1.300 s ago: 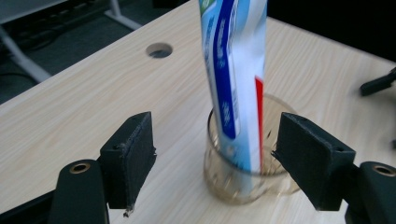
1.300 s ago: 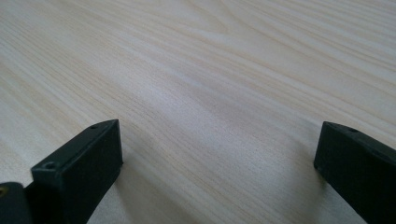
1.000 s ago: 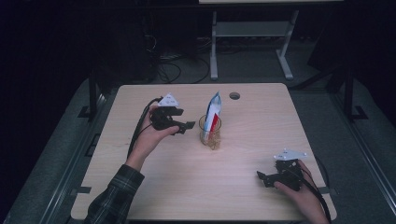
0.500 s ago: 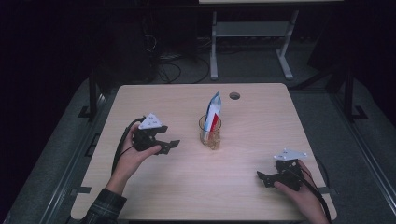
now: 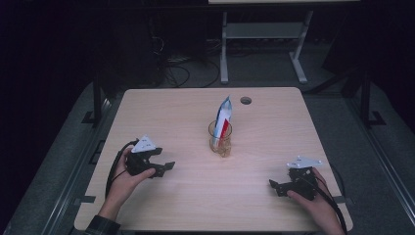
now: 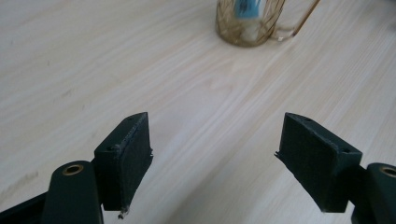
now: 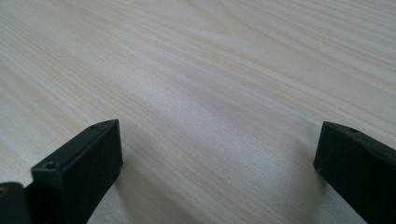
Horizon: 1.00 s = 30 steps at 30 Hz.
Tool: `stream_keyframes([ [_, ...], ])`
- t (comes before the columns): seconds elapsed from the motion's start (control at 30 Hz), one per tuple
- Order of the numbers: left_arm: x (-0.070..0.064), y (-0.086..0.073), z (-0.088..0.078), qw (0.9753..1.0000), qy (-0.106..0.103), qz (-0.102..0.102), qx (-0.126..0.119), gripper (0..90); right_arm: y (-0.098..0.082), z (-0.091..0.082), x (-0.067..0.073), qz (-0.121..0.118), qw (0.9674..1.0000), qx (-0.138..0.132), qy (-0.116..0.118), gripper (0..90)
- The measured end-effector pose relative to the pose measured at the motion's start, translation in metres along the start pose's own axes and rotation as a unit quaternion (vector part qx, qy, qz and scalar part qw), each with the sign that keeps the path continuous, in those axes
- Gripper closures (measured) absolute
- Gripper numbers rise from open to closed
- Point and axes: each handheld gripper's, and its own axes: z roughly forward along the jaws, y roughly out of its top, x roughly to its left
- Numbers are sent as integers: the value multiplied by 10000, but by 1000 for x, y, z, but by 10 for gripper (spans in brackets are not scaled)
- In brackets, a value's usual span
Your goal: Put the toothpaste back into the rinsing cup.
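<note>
Your pale wood table [image 5: 274,196] sits in a dark room, a glass [image 5: 220,139] with a packet [image 5: 224,115] mid-frame. Your left gripper [image 5: 164,166] lower left and right gripper [image 5: 275,186] lower right both gape, holding nothing.

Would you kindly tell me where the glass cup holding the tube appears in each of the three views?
High view: the glass cup stands near the middle of the table, with the tube upright in it.
Left gripper view: its base sits at the top edge, right of centre.
Right gripper view: bare wood grain between the jaws; no cup.
Shared landmark: the pale wooden tabletop.
</note>
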Motion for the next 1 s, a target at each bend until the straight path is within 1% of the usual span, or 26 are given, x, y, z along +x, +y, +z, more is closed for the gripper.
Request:
stream_keyframes([
  [0.03,1,-7,-1,10000,19,-63,33,242,0,0,0,-1,10000,-1,-1,5],
  [0.07,1,-10,-2,10000,35,-80,47,240,0,0,0,1,10000,0,-1,5],
  [0.13,1,-12,-3,9999,51,-86,60,240,0,0,0,0,10000,-1,0,5],
  [0.2,1,-21,-5,9998,155,-77,140,234,0,0,0,-3,10000,-2,-1,5],
  [0.3,1,-26,-6,9996,196,-78,167,227,0,0,0,-3,10000,-2,-1,5],
  [0.4,3,-34,-9,9993,278,-93,222,217,0,0,0,-2,10000,-1,-1,5],
  [0.43,3,-39,-10,9991,331,-127,241,210,0,0,0,-2,10000,-1,-1,5],
  [0.47,3,-39,-10,9991,331,-127,241,209,0,0,0,-2,10000,-1,-1,5],
  [0.53,4,-44,-11,9989,340,-148,275,209,0,0,0,-3,10000,-2,-2,5],
  [0.57,5,-49,-12,9988,361,-171,299,209,0,0,0,-1,10000,-2,-1,5],
  [0.63,5,-55,-13,9985,395,-182,323,207,0,0,0,-3,10000,-1,-1,5],
  [0.67,5,-55,-13,9985,395,-182,323,207,0,0,0,-3,10000,-1,-1,5],
  [0.7,6,-59,-14,9983,421,-179,373,207,0,0,0,-3,10000,-2,-1,5],
  [0.87,8,-66,-15,9976,519,-190,407,206,0,0,0,0,10000,-1,-1,5],
  [1.0,8,-68,-14,9974,548,-162,448,203,0,0,0,-1,10000,-1,-1,5],
])
